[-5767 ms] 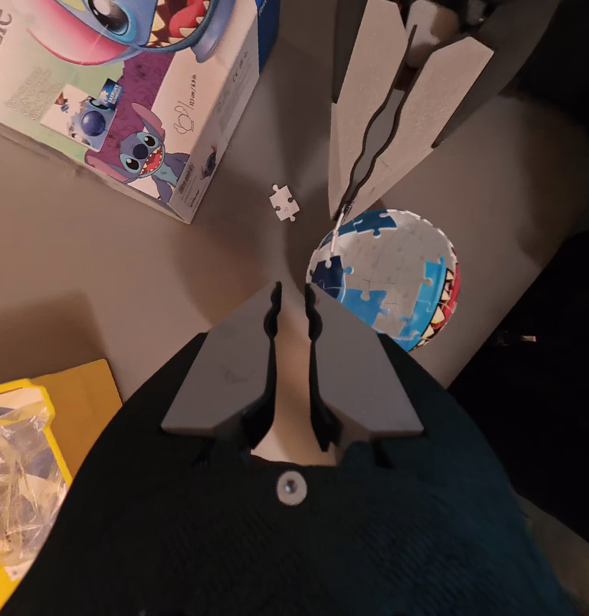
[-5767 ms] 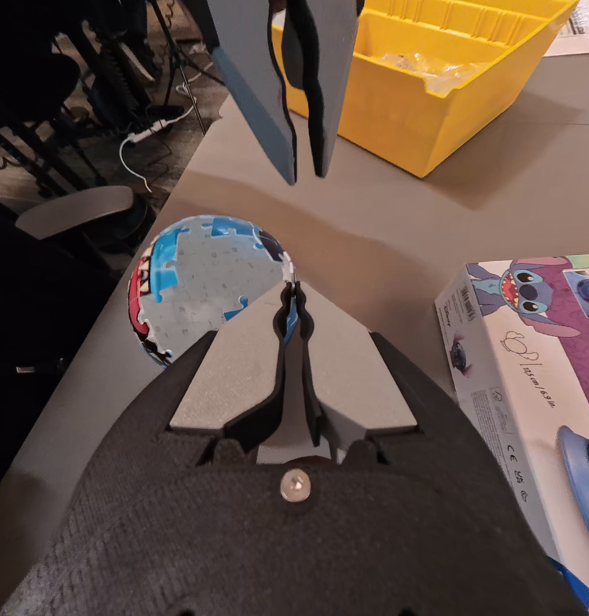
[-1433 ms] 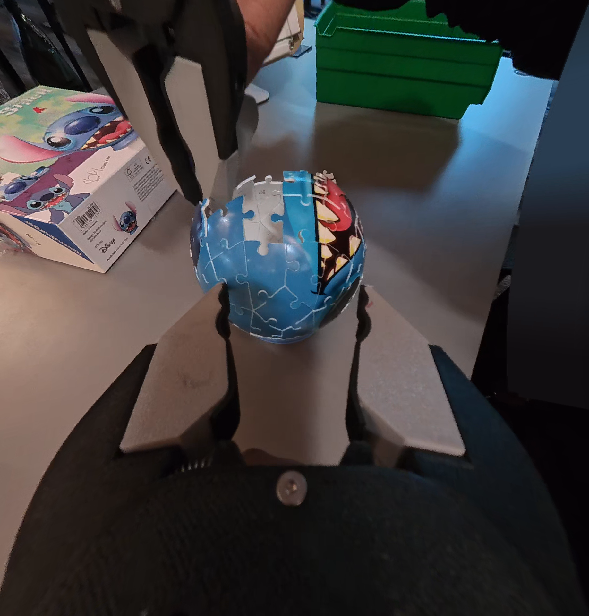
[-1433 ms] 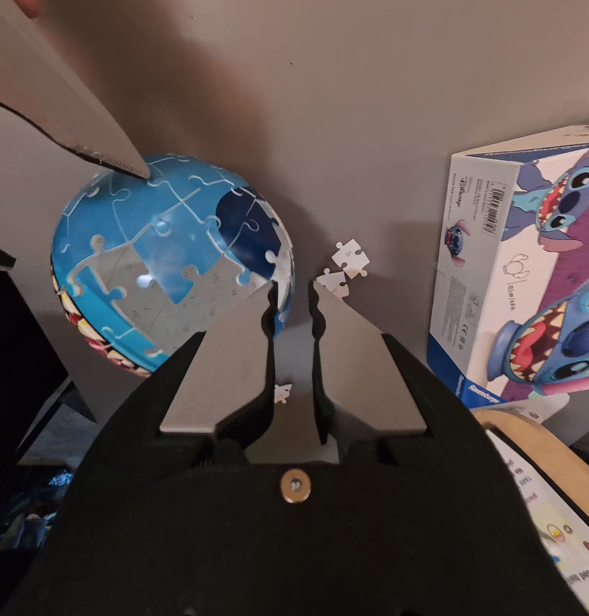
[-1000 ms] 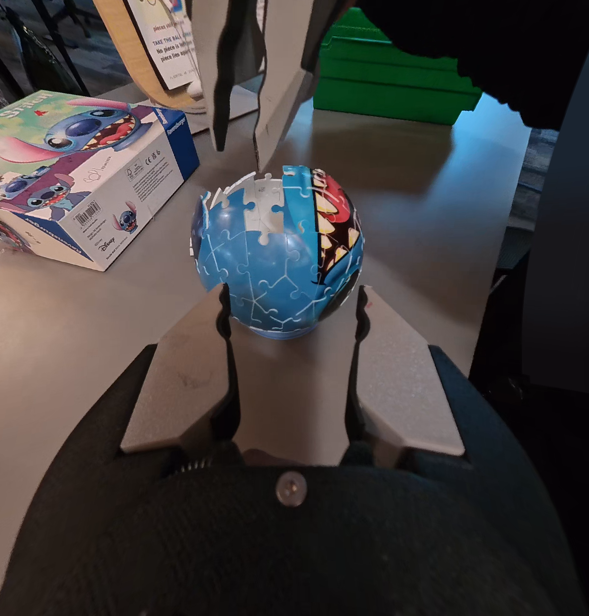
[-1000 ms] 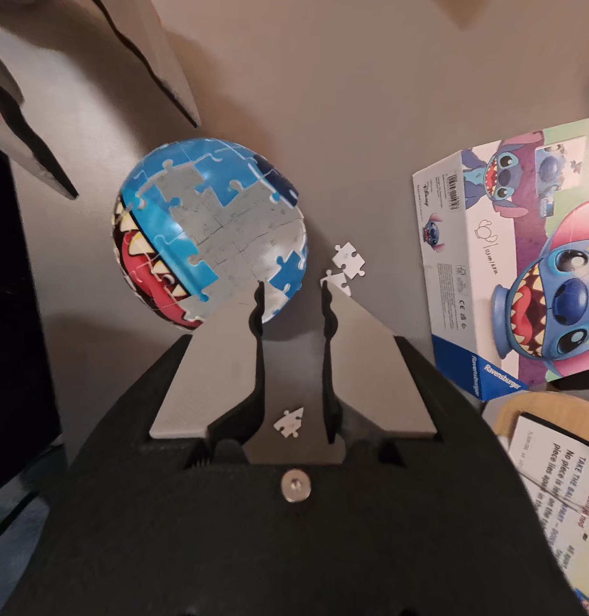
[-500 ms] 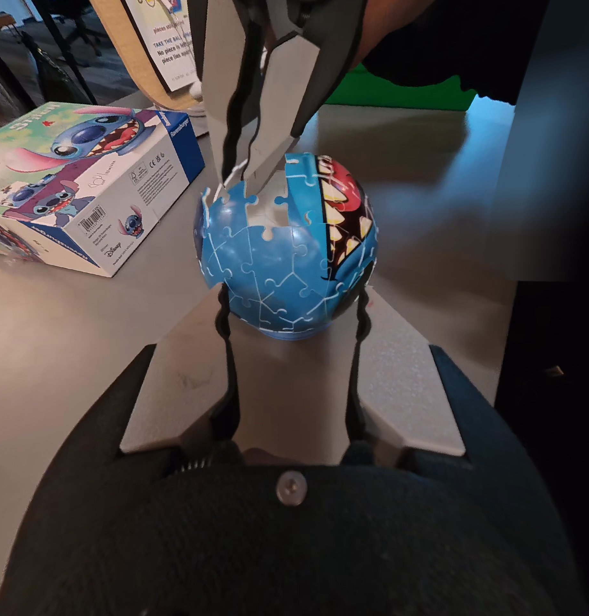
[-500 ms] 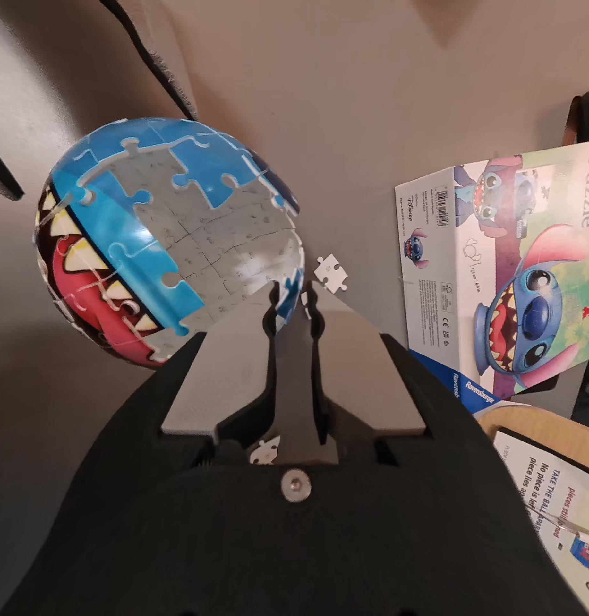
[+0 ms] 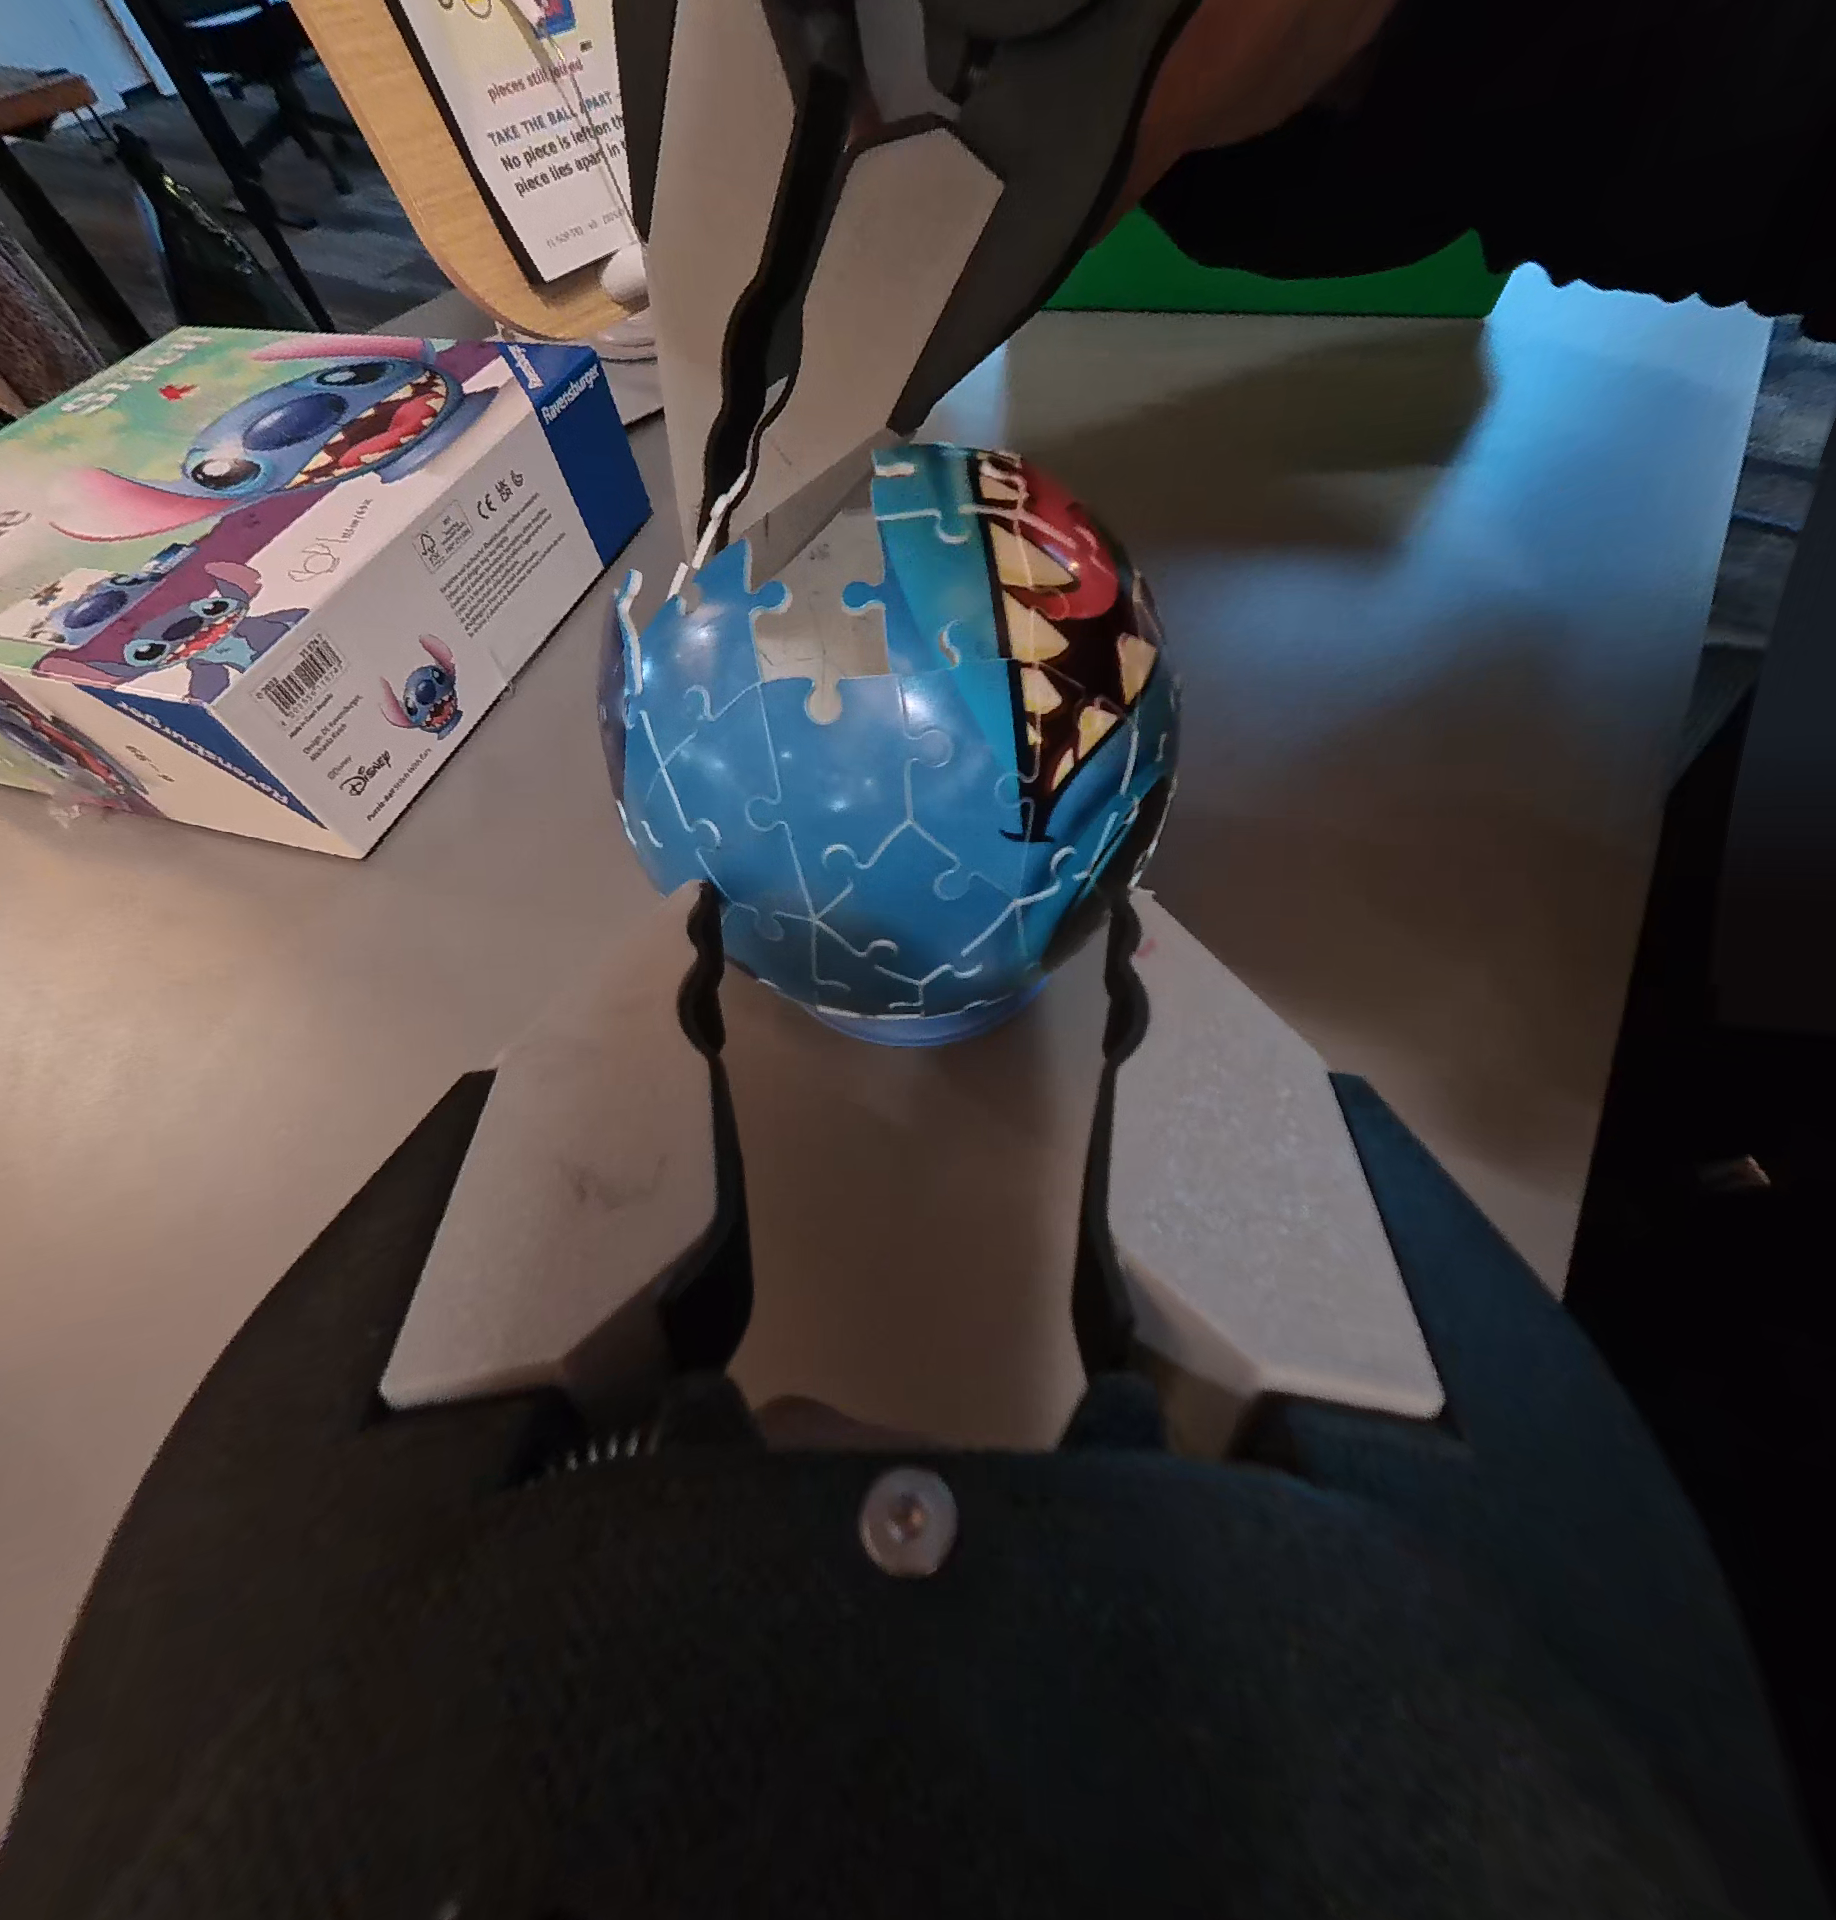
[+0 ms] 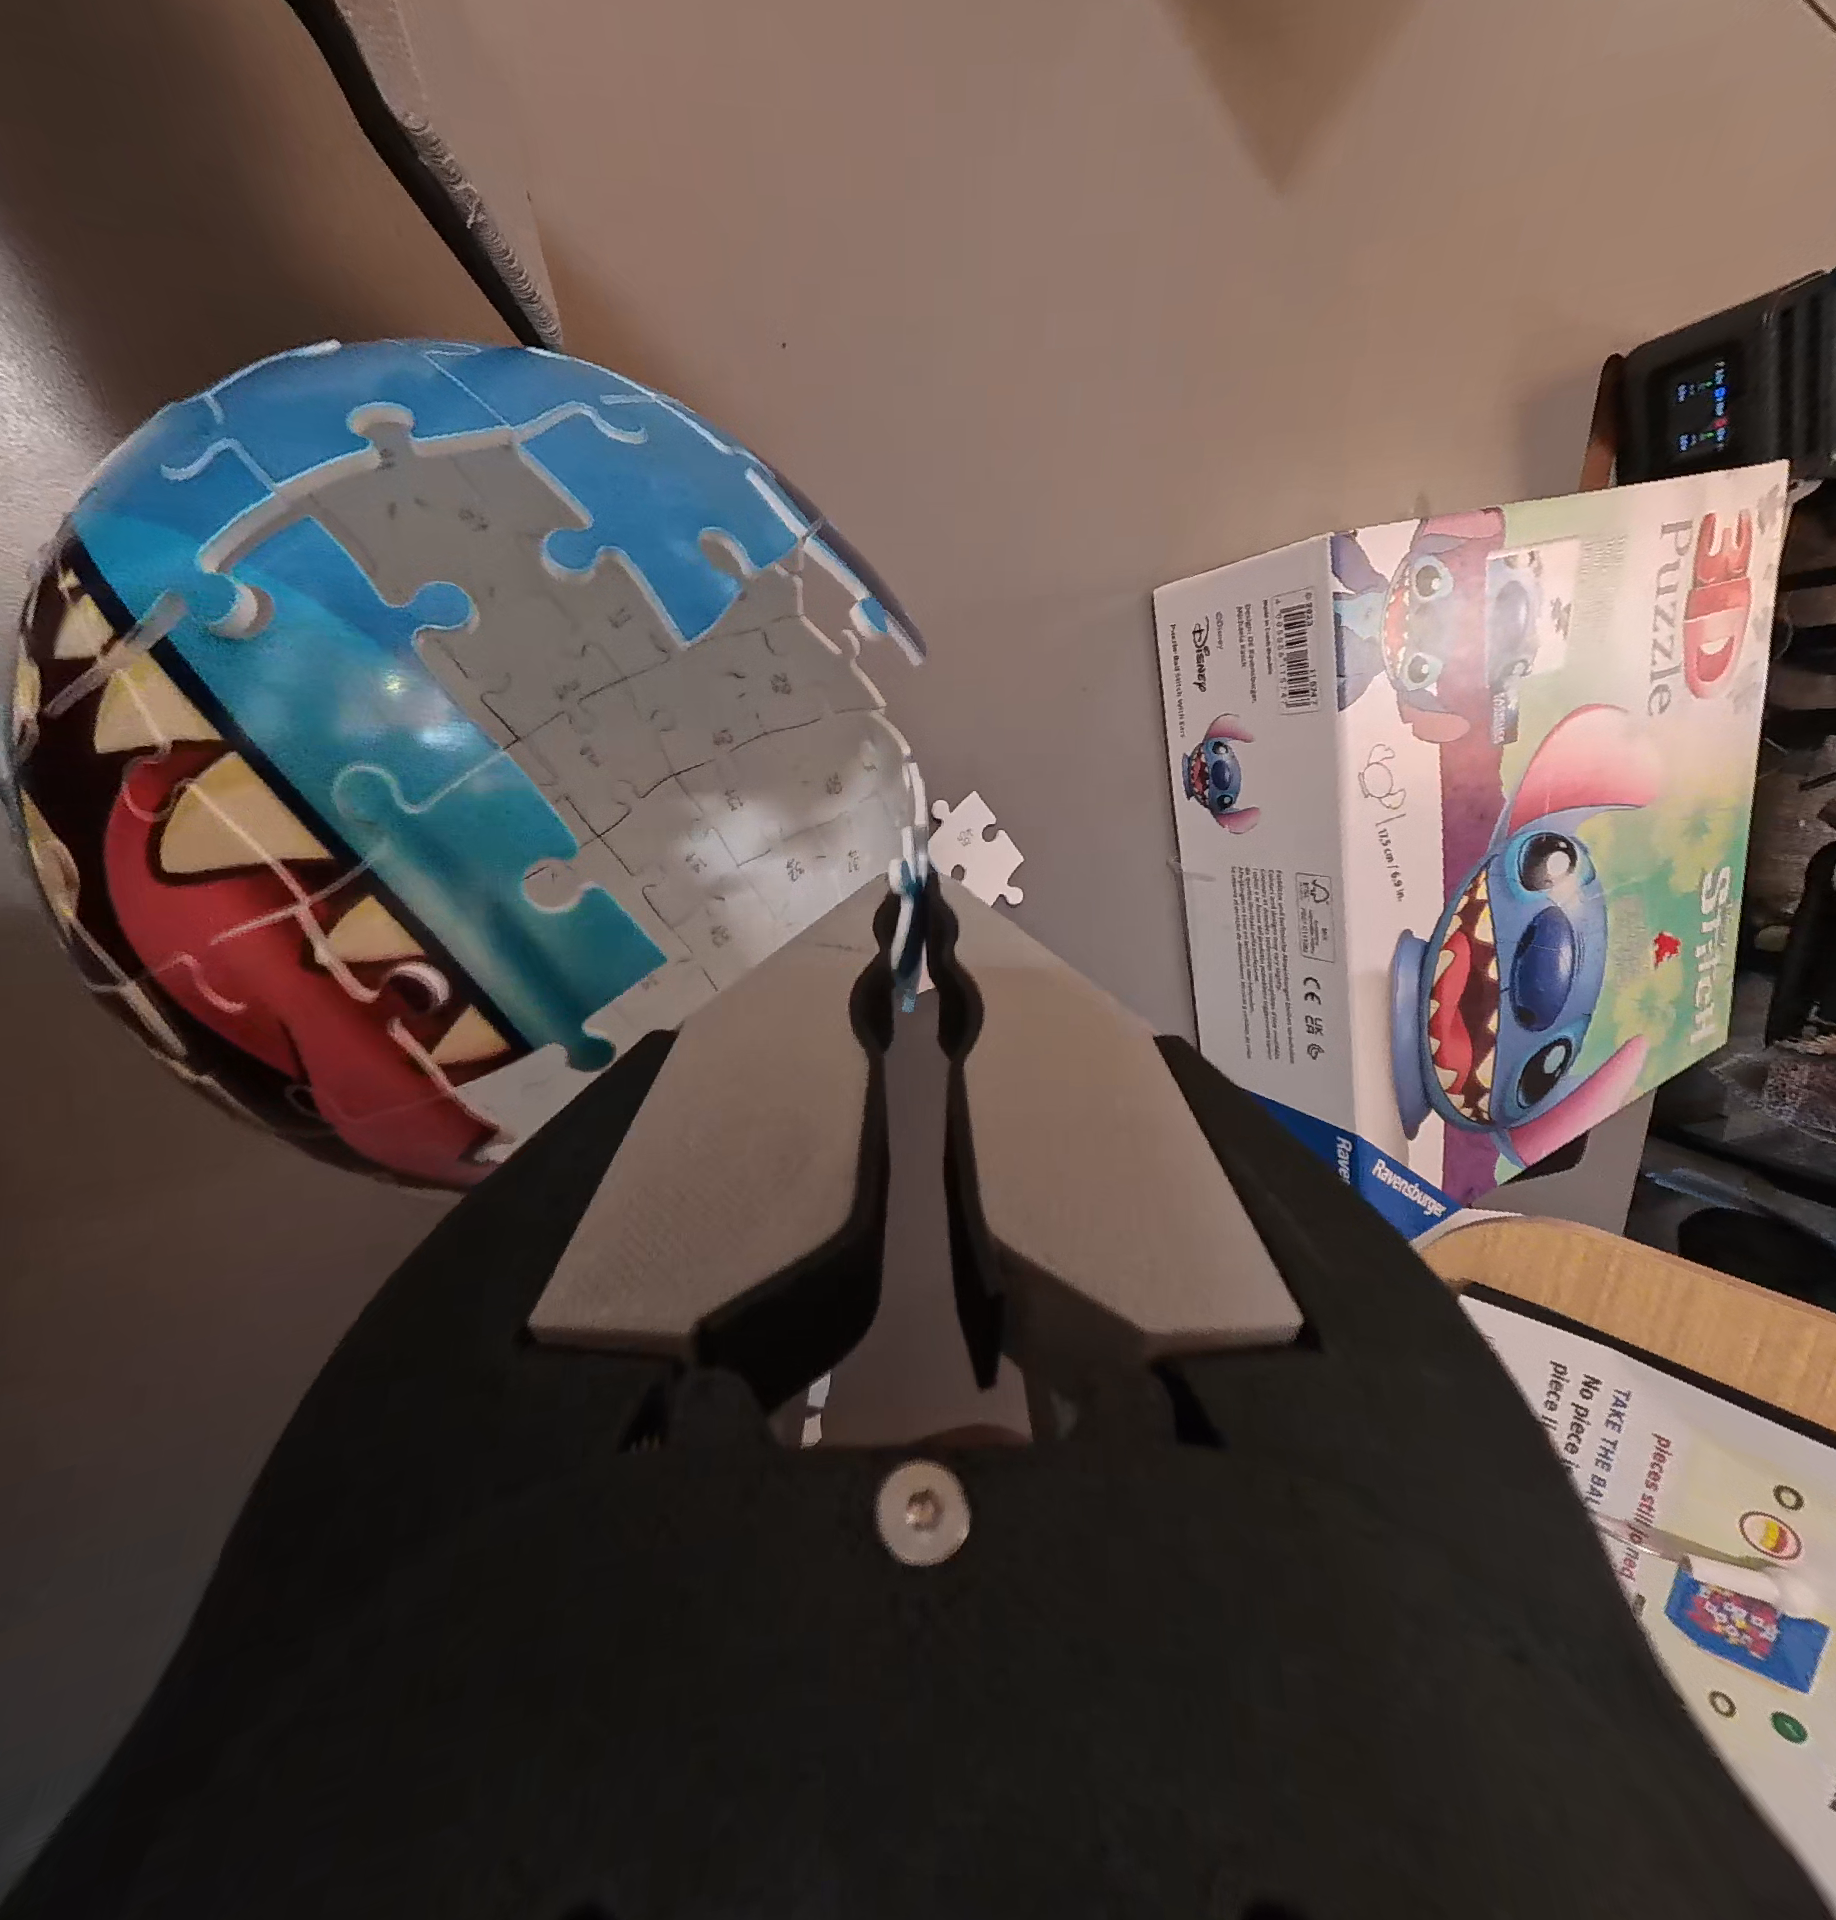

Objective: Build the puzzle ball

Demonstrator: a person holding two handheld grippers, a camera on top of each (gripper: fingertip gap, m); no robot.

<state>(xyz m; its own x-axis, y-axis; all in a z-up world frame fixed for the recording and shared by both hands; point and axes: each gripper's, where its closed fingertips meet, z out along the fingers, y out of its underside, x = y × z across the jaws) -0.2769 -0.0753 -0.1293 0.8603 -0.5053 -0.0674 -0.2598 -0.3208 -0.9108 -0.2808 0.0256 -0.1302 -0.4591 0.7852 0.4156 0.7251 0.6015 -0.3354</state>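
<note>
The puzzle ball (image 9: 893, 790) is a blue sphere with a toothy red mouth and a gap that shows its grey inside. My left gripper (image 9: 911, 914) is shut on the ball's lower half, one finger on each side. My right gripper (image 9: 732, 540) comes down from above onto the rim of the gap. In the right wrist view the right gripper (image 10: 912, 920) is shut on a blue and white puzzle piece (image 10: 906, 935) at the edge of the ball (image 10: 394, 790). A loose white piece (image 10: 981, 847) lies on the table just past it.
The puzzle box (image 9: 270, 623) lies on the grey table (image 9: 218, 1039) to the left of the ball; it also shows in the right wrist view (image 10: 1465, 831). A sign on a wooden stand (image 9: 540, 135) and a green bin (image 9: 1257, 281) stand behind. The table's edge (image 9: 1662, 935) is at the right. The gap from one gripper's tips to the other's is roughly 11 cm.
My right gripper has come down to the rim of the ball's gap, and its jaws have narrowed from open to shut on a piece. My left gripper still holds the ball.
</note>
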